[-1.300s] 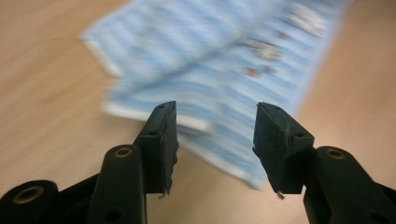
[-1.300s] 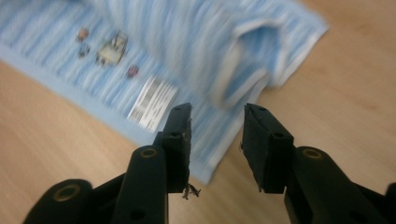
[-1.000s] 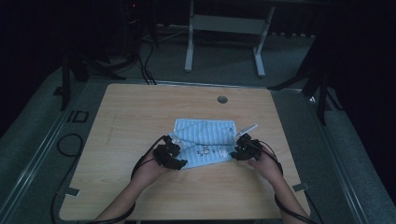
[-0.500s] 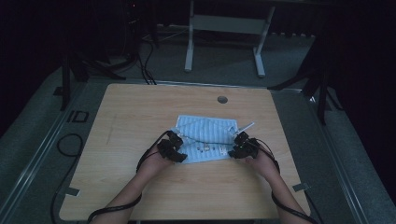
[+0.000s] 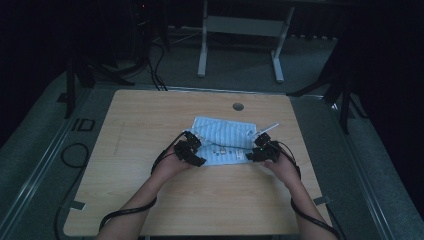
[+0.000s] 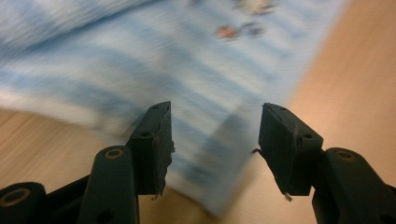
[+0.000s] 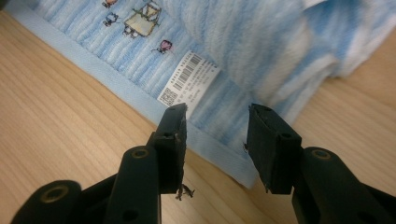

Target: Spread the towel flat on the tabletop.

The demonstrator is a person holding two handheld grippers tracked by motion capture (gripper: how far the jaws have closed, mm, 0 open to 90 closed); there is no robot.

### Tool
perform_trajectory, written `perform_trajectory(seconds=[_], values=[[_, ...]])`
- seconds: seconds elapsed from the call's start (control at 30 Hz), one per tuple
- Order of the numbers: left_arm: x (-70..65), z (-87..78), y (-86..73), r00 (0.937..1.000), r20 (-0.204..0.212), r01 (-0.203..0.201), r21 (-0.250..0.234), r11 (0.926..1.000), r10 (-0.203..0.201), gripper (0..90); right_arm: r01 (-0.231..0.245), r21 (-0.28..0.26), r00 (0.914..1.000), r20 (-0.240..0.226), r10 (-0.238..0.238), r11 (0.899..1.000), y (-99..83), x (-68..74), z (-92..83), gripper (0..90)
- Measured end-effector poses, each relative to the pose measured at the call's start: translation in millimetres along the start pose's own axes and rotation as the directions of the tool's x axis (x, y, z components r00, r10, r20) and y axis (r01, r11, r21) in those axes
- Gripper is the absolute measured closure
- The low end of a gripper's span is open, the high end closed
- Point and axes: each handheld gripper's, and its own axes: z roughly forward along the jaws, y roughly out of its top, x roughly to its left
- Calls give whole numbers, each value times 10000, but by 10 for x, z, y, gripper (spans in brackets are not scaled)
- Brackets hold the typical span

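Note:
A light blue striped towel (image 5: pixel 225 137) lies partly folded on the wooden table (image 5: pixel 150 115), with small printed pictures and a white barcode label (image 7: pixel 189 77) near its hem. My left gripper (image 5: pixel 195 150) is at its near left corner. In the left gripper view the jaws (image 6: pixel 215 140) stand apart with the blurred towel (image 6: pixel 187 60) corner between them; they have just been opening. My right gripper (image 5: pixel 255 151) is at the near right corner. Its jaws (image 7: pixel 217 140) are apart over the towel (image 7: pixel 261 42) hem, and the pads do not press on it.
A round cable hole (image 5: pixel 238 106) sits in the table's far middle. Behind the table stands a white desk frame (image 5: pixel 240 30). Black cables (image 5: pixel 75 150) lie on the floor at the left. Bare wood lies to the left, the right and the near side of the towel.
My left hand has moved forward and to the right, onto the towel's near left corner. The towel's near edge now lies farther up the table. The right hand has barely shifted.

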Motion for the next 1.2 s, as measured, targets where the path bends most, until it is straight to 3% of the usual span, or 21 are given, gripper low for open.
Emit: perform_trajectory(seconds=[0.13,0.2,0.27,0.33,0.4,0.43,0.57,0.6,0.63,0.67,0.73,0.8,0.9,1.03,1.2], values=[[-83,25,-32,9995,-18,-312,130,9994,313,442,-186,191,9998,89,184,9996,-13,-51,-3,538],[-33,86,-81,9999,100,-104,133,9999,102,441,-453,358,9989,144,448,9983,-61,-70,79,481],[27,108,-110,9998,135,166,30,9999,-166,441,-352,545,9993,144,345,9979,-83,-52,128,469],[90,133,-128,9998,92,189,-107,9998,-188,440,-168,621,9992,386,144,9979,-98,-26,174,466],[101,141,-120,9999,34,126,-125,9998,-125,441,-151,641,9991,409,125,9978,-95,-21,177,478],[95,162,-104,9994,-298,-158,-106,9998,154,449,-17,717,9980,639,-29,9974,-79,-12,179,552],[141,191,-60,9990,-442,7,-207,9998,-17,450,41,700,9978,664,-88,9975,-68,-11,182,610],[150,196,-50,9990,-450,35,-253,9997,-47,491,22,623,9970,771,-71,9981,-58,-19,187,700],[156,194,-41,9987,-503,76,-250,9997,-89,531,58,599,9967,802,-107,9982,-54,-22,190,734],[156,192,-30,9986,-520,119,-229,9997,-131,624,37,618,9962,870,-91,9981,-48,-22,191,783],[144,195,1,9987,-503,-5,-62,10000,2,787,160,663,9952,952,-222,9977,-34,-21,196,828],[140,186,32,9995,-313,70,120,9999,-67,831,232,766,9952,927,-303,9968,-13,-15,200,839],[115,95,45,9990,-455,-11,6,10000,11,842,312,655,9954,883,-369,9974,4,15,144,842],[77,-186,64,9990,-412,168,-432,9989,-186,845,586,44,9952,788,-588,9983,25,84,-98,842],[-194,-654,-2,9990,-258,-385,-993,9943,361,844,1160,-708,9917,632,-1116,9907,-64,299,-519,842]])
